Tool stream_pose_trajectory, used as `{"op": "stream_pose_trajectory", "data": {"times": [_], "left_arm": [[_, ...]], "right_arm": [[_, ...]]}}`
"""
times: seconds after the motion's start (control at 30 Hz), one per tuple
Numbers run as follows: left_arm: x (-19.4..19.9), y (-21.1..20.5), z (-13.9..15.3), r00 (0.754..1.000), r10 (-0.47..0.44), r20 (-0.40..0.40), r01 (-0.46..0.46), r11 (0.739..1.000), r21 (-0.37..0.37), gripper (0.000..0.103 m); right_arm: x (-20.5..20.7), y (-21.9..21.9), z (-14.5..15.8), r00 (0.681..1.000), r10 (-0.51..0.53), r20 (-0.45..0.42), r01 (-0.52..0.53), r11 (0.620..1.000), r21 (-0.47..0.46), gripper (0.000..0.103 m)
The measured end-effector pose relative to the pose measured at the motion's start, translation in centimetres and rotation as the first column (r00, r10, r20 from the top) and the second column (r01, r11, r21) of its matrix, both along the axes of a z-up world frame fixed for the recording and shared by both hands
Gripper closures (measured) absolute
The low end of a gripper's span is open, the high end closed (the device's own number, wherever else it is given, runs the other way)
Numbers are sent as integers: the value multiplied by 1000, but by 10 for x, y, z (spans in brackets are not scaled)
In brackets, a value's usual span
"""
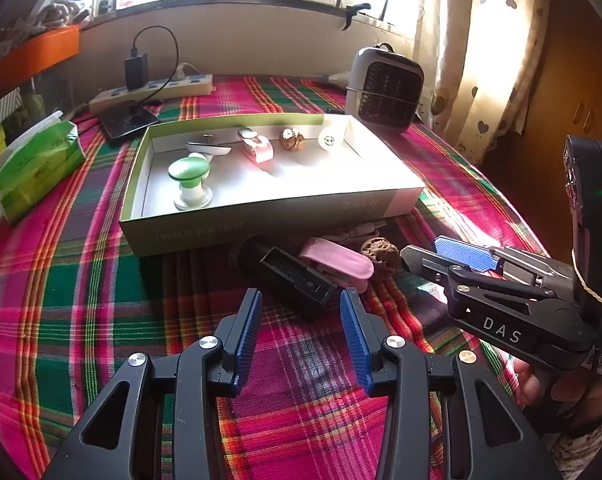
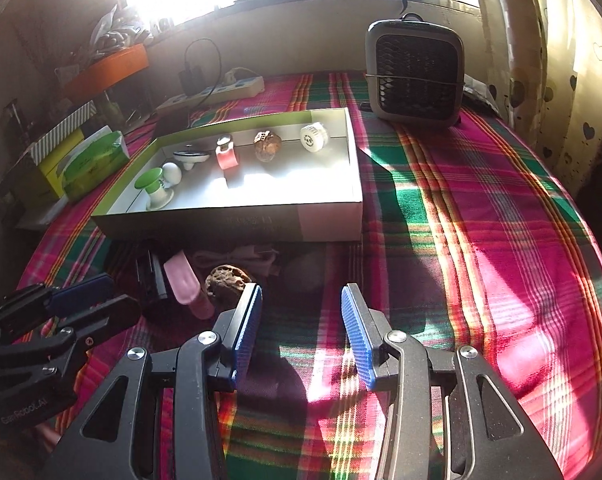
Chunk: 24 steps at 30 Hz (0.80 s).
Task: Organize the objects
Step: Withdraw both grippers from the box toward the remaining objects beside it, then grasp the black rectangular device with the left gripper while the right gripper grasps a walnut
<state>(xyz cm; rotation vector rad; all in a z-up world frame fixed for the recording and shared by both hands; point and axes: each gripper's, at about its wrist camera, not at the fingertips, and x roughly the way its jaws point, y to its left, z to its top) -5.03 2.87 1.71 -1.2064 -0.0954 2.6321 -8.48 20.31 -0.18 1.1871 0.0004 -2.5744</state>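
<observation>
On the plaid tablecloth, left wrist view: the scene lies as listed below

Left gripper: fingers spread apart, nothing between the blue pads; hovering low over the cloth, just short of the black device

Right gripper: enters from the right, seen side-on; whether it is parted or closed cannot be told from here

Box: shallow, open, green-walled; it holds a green-topped knob, a white dish-shaped piece, a pink clip, a walnut and a white round cap

In front of the box: black device, pink case leaning on it, second walnut just beside the case; all outside the box

Background: tissue pack, power strip, small heater

Over the same cloth, right wrist view:

Right gripper: fingers wide apart, empty; the loose walnut sits just beyond its left fingertip

Left gripper: at the left edge; state unclear from here

Box: same five items inside; pink case beside the loose walnut
</observation>
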Motion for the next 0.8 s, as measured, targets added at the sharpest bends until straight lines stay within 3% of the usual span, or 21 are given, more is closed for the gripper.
{"op": "stream_pose_trajectory", "data": {"times": [0.27,0.8], "left_arm": [[-6,5,-11,999,20,35,-18,999,-40,64],[-3,-26,-12,997,73,39,-73,997,-18,64]], "right_arm": [[0,3,0,1000,3,4,-3,1000,-14,60],[0,0,-3,1000,18,22,-18,1000,-21,60]]}}
